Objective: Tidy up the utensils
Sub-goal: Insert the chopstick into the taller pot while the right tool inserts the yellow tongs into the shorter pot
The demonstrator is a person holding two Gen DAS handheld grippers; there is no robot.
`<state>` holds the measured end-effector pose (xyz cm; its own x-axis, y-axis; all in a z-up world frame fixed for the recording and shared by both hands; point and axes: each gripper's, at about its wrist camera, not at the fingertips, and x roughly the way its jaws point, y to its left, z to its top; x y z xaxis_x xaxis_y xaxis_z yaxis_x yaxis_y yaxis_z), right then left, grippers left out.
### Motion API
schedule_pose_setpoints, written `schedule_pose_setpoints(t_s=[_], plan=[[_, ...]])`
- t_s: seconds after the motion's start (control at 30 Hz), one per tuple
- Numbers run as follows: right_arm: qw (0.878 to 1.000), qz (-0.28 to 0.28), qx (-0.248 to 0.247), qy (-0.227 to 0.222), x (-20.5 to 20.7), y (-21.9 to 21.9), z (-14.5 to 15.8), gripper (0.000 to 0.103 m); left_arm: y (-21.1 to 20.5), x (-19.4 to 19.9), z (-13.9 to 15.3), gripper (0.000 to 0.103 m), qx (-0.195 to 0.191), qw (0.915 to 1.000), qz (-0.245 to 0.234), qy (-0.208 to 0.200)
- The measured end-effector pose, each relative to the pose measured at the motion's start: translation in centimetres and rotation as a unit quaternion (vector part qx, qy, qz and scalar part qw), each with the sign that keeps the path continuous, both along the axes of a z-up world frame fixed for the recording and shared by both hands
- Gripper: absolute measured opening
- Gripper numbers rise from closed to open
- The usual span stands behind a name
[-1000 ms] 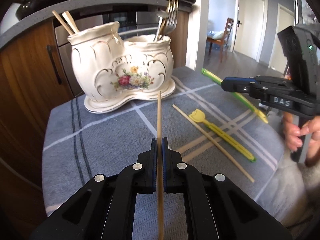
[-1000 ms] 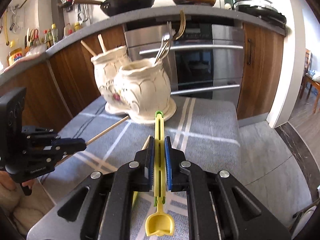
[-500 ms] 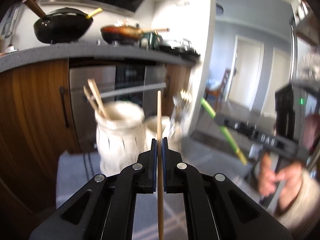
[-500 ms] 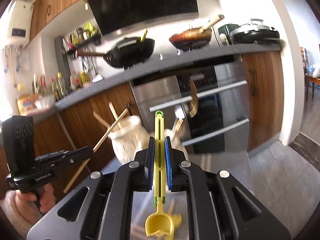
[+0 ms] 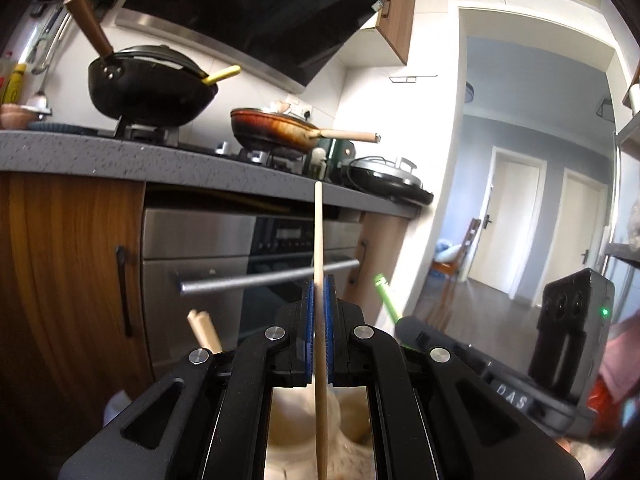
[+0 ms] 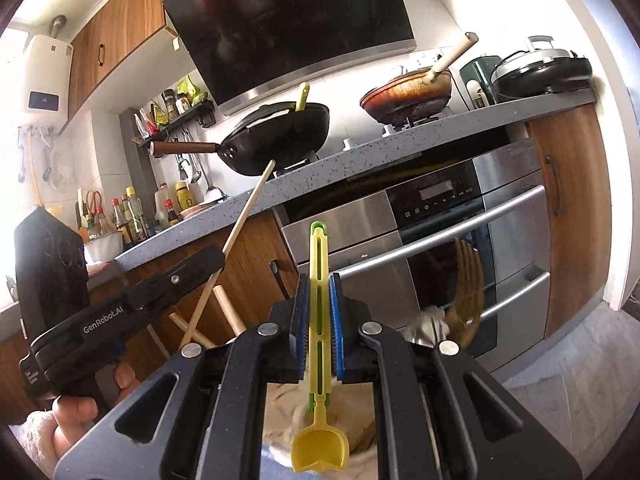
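Wooden chopstick (image 5: 319,240) clamped between the closed blue pads of the left gripper (image 5: 319,304), its shaft running forward and upward past the fingertips. Yellow-green plastic utensil (image 6: 319,280) pinched between the near-closed pads of the right gripper (image 6: 319,300), scoop end trailing back toward the camera. Cream ceramic holder (image 5: 296,420) lies directly below both grippers, largely hidden by them; two further wooden sticks (image 6: 228,312) and a blurred fork (image 6: 466,288) stand in it. Oven (image 6: 440,232) and countertop (image 5: 120,156) behind, with a black wok (image 5: 148,92) on the hob
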<state>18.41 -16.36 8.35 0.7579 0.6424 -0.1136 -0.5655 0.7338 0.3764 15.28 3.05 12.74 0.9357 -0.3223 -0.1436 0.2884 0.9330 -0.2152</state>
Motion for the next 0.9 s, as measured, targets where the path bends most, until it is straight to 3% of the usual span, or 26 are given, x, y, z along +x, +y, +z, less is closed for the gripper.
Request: schedule_pose_setpoints(t_s=[0.33, 0.6, 0.9], plan=[[0.998, -0.025, -0.057, -0.021, 1.2, 2.2, -2.2, 0.010, -1.9, 1.7, -2.4, 0.005, 0.079, 0.9944, 0.052, -0.049], [0.995, -0.045, -0.079, -0.039, 1.1, 3.1, -3.1, 0.010, -1.4, 2.2, -3.7, 0.005, 0.073, 0.9936, 0.063, -0.058], [0.994, -0.041, -0.100, -0.028, 0.1, 2.8, -3.3, 0.010, -0.2, -0.6, -4.0, 0.005, 0.062, 0.9948, 0.052, -0.062]])
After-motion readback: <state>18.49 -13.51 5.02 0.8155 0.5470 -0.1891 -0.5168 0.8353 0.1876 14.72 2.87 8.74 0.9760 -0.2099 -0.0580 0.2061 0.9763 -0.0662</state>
